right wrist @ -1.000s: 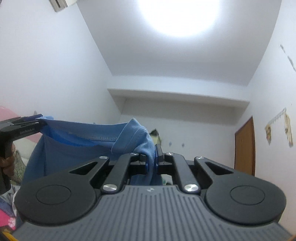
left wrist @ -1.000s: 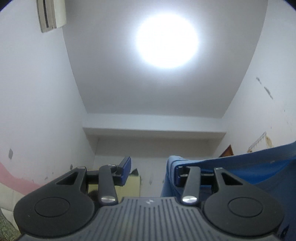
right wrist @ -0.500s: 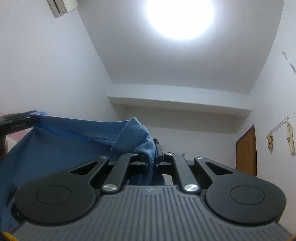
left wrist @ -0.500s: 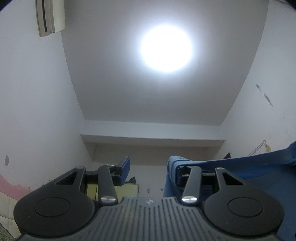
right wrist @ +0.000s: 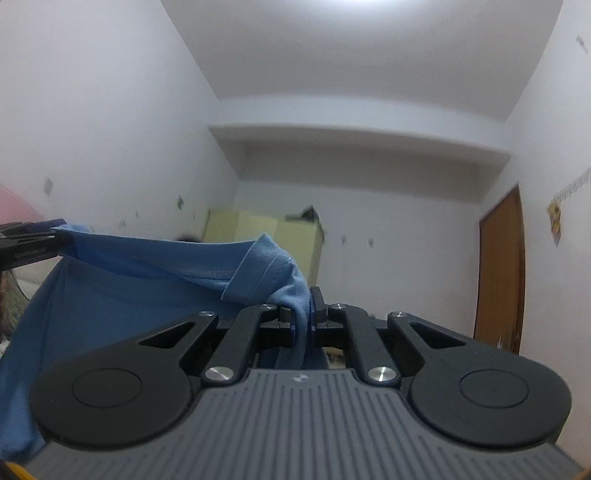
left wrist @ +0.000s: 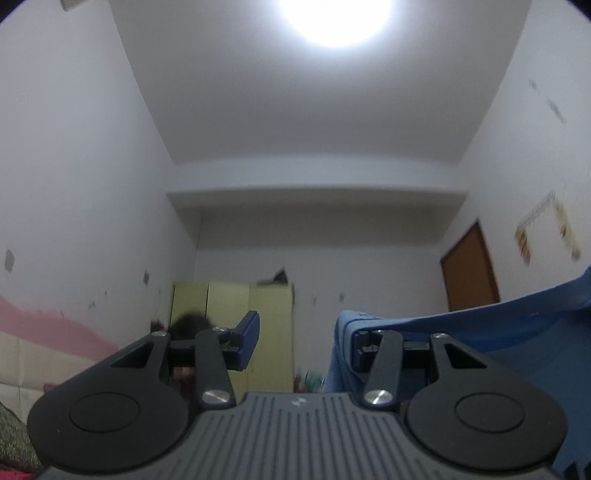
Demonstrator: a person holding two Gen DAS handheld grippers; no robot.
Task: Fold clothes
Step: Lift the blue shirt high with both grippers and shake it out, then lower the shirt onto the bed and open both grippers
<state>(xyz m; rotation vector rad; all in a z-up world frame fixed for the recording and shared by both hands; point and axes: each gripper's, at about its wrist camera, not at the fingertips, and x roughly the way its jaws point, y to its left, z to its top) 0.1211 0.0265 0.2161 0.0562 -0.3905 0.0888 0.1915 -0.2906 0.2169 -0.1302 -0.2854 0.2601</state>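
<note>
Blue cloth fills the lower part of both my wrist views: it is a shirt (right wrist: 122, 295), held up in the air and stretched between the two tools. My right hand-held gripper (right wrist: 303, 314) is closed tight on a bunched corner of it, the hemmed edge folding over just above the fingers (right wrist: 286, 315) and the fabric running down between them. From there the shirt spreads away to the left of that view, where its far edge meets the tip of my left hand-held gripper (right wrist: 33, 240), seen side-on at the frame's edge. In the left wrist view my left hand-held gripper (left wrist: 295, 339) stands about half open, with a clear gap between its fingers; the shirt (left wrist: 480, 325) is draped over and wrapped around the right-side finger only, while the left-side finger (left wrist: 247, 339) is bare. I cannot tell whether anything actually pinches the cloth there. Both tools point slightly upward into a white room, so I see a bright ceiling light (left wrist: 332, 18), a pale yellow-green wardrobe (left wrist: 236, 317) against the far wall and a brown door (right wrist: 498, 273) to the right. The picture is blurred.
</note>
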